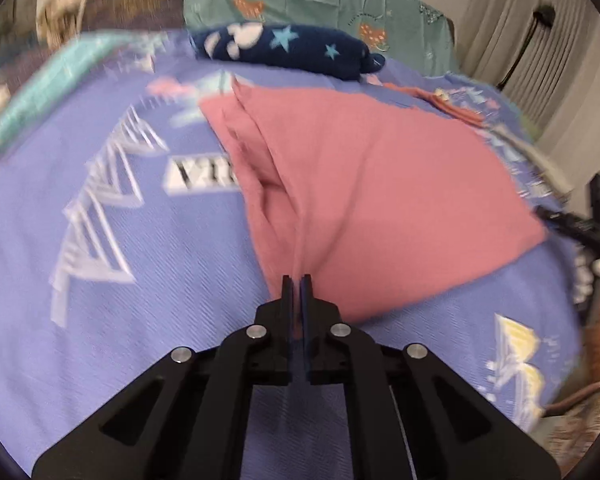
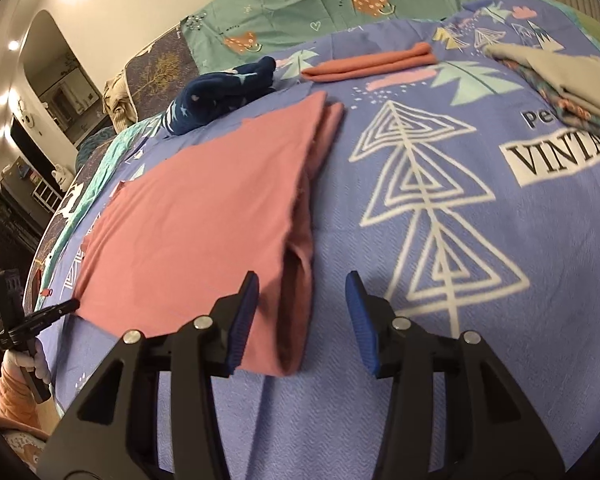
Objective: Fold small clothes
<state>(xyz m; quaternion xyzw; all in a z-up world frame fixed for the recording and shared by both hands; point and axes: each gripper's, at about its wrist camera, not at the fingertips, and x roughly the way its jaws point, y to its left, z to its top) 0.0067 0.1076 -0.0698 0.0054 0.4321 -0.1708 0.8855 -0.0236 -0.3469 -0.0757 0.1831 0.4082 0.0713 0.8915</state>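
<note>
Left gripper [image 1: 296, 284] is pinching the pink garment [image 1: 364, 184] at its near corner; cloth running toward 12 o'clock. Right gripper [image 2: 302, 292] is hovering spread apart, straddling its folded edge.

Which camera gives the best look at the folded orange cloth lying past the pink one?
The right wrist view: the orange cloth lies there sharp and whole, folded on the blanket beyond the pink cloth. The left wrist view shows only a blurred orange sliver at the pink cloth's far edge.
</note>
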